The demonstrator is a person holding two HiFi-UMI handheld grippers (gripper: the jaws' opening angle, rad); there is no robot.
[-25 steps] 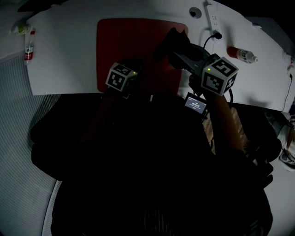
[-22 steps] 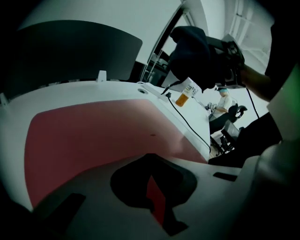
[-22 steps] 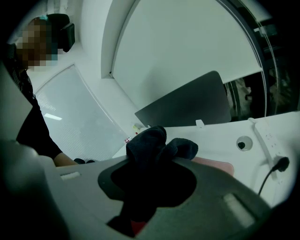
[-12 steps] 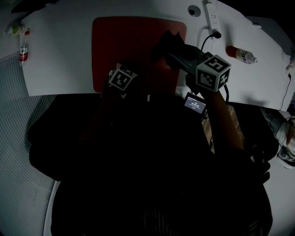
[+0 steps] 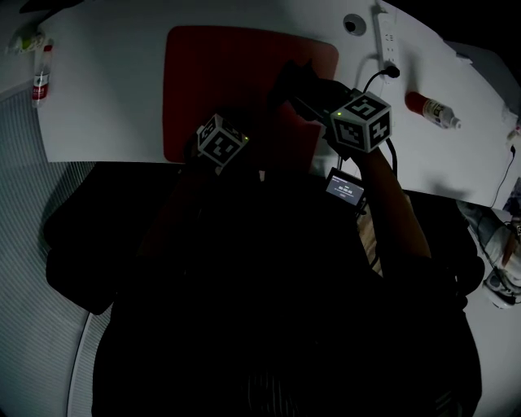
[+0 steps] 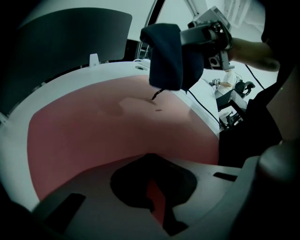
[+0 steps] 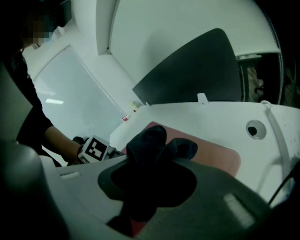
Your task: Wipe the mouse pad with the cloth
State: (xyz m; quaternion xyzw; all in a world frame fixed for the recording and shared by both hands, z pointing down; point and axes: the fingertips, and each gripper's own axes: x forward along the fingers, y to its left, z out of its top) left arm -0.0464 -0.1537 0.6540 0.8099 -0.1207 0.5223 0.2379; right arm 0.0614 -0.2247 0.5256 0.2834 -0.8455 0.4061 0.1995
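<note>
Cloth: the dark, bunched cloth is gripped by the right gripper. It hangs over the pad's 3 o'clock side. A loose thread dangles and a shadow lies beneath it, so I judge it just clear of the pad.
Mouse pad: the red mouse pad lies flat and bare on the surface.
Right fingers: clenched on the cloth, which fills the gap between them.
Left fingers: the left gripper sits at the pad's 6 o'clock edge. Its fingers are drawn together to a slit, with nothing in them that I can see.
Step in hand: the wipe itself, I judge. I would lower the wad until it flattens on the pad. Then I would sweep from 3 toward 9 o'clock in overlapping passes, gripping firmly so the cloth is not dragged out. The left gripper can steady the near edge against sliding.
Surface: the surface is white and curved. A first bottle lies at 9 o'clock and a second bottle at 3 o'clock. A power strip with a cable sits at 1 o'clock, beside a round port.
Room: a dark curved panel stands beyond the 12 o'clock edge, with pale walls behind it.
</note>
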